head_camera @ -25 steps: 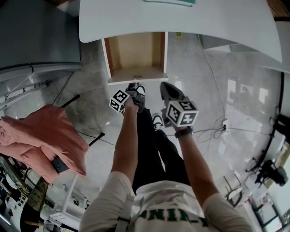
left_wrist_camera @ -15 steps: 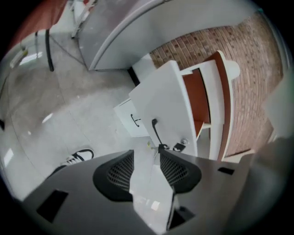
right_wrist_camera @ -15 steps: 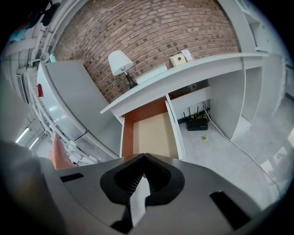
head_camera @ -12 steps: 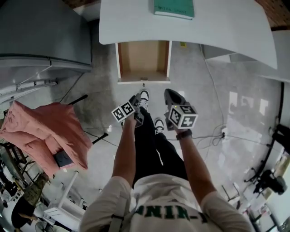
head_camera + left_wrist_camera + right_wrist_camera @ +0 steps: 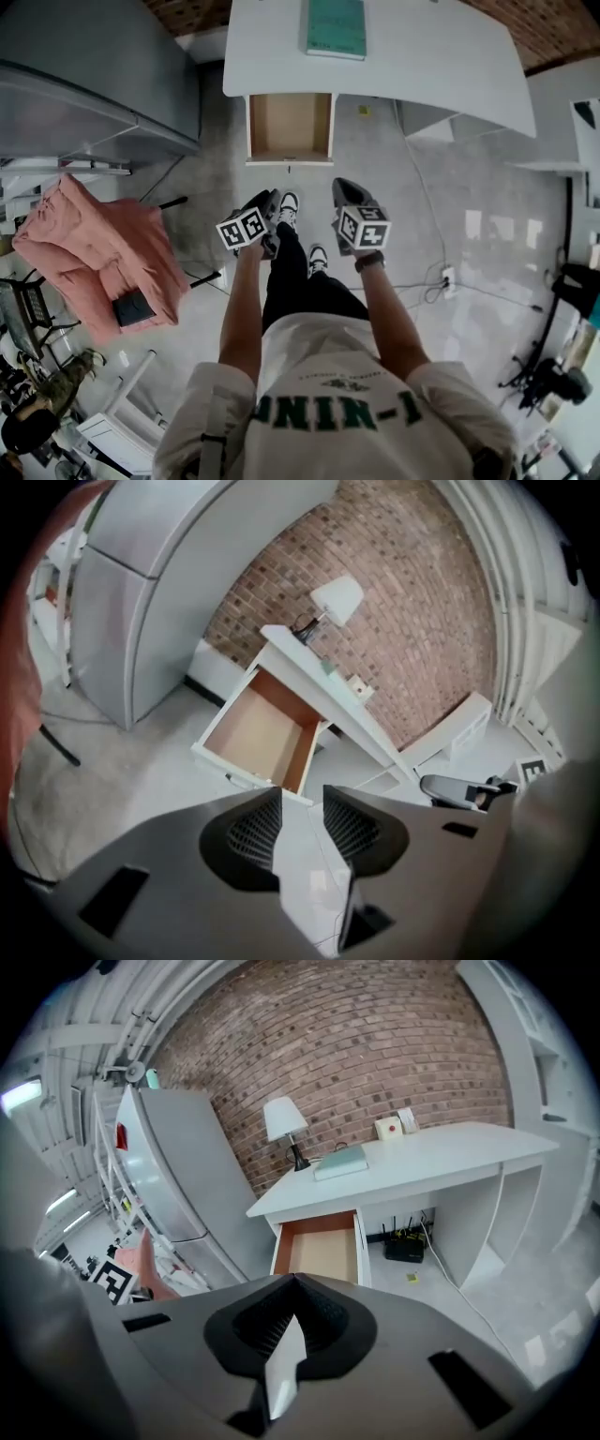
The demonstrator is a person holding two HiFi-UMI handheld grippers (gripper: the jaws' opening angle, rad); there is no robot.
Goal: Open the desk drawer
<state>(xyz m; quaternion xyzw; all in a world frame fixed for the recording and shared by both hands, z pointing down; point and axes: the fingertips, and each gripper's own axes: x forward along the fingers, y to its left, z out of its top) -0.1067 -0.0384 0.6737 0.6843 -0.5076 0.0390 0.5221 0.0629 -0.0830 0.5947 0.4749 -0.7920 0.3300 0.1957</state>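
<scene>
The white desk (image 5: pixel 422 56) has its drawer (image 5: pixel 289 127) pulled out, its wooden inside bare; the drawer also shows in the left gripper view (image 5: pixel 253 728) and the right gripper view (image 5: pixel 319 1252). Both grippers hang in the air on the near side of the drawer, well apart from it. My left gripper (image 5: pixel 270 199) (image 5: pixel 300 794) has a gap between its jaws, which are closing with nothing between them. My right gripper (image 5: pixel 343 189) (image 5: pixel 295 1283) has its tips together and holds nothing.
A teal book (image 5: pixel 335 26) and a white lamp (image 5: pixel 281 1119) sit on the desk. A grey fridge (image 5: pixel 94 75) stands left of it. A pink cloth (image 5: pixel 94 253) lies over a chair at left. Cables (image 5: pixel 427 281) run across the floor at right.
Both grippers have risen and drawn back from the drawer front. The left one has rolled. The head view has pulled away, so more of the desk top shows.
</scene>
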